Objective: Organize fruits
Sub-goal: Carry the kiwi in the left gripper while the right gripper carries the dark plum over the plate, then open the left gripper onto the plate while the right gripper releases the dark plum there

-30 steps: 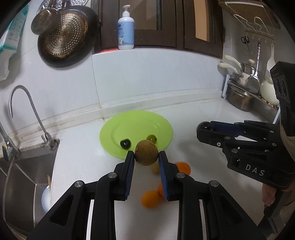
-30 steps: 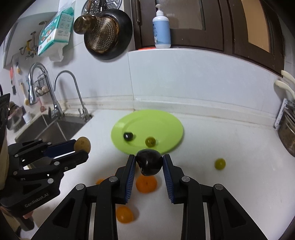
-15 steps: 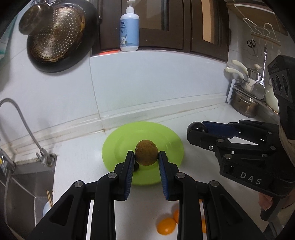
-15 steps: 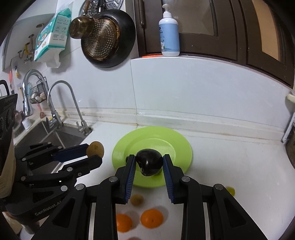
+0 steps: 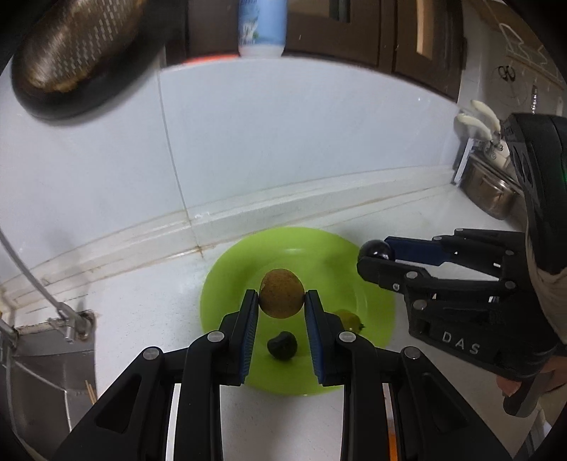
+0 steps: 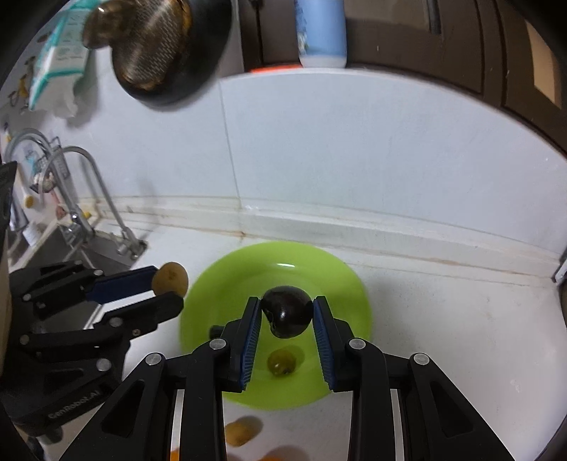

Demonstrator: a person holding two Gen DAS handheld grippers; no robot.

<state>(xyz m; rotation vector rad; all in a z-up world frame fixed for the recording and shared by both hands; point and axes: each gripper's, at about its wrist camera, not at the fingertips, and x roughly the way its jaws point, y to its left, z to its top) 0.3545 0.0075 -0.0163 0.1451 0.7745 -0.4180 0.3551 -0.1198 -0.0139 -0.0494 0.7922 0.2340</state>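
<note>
My left gripper is shut on a brown round fruit and holds it above the green plate. My right gripper is shut on a dark, near-black fruit over the same green plate. On the plate lie a small dark fruit and a yellow-green fruit. In the left wrist view the right gripper comes in from the right, over the plate's rim. In the right wrist view the left gripper comes in from the left with its brown fruit.
A yellowish fruit and orange fruits lie on the white counter in front of the plate. A sink with taps is at the left. A pan hangs on the tiled wall, a bottle stands above. Pots stand at the right.
Both grippers moved forward over the counter, each still holding its fruit, and now hang over the green plate. The orange fruits have slipped back toward the bottom edge of the views.
</note>
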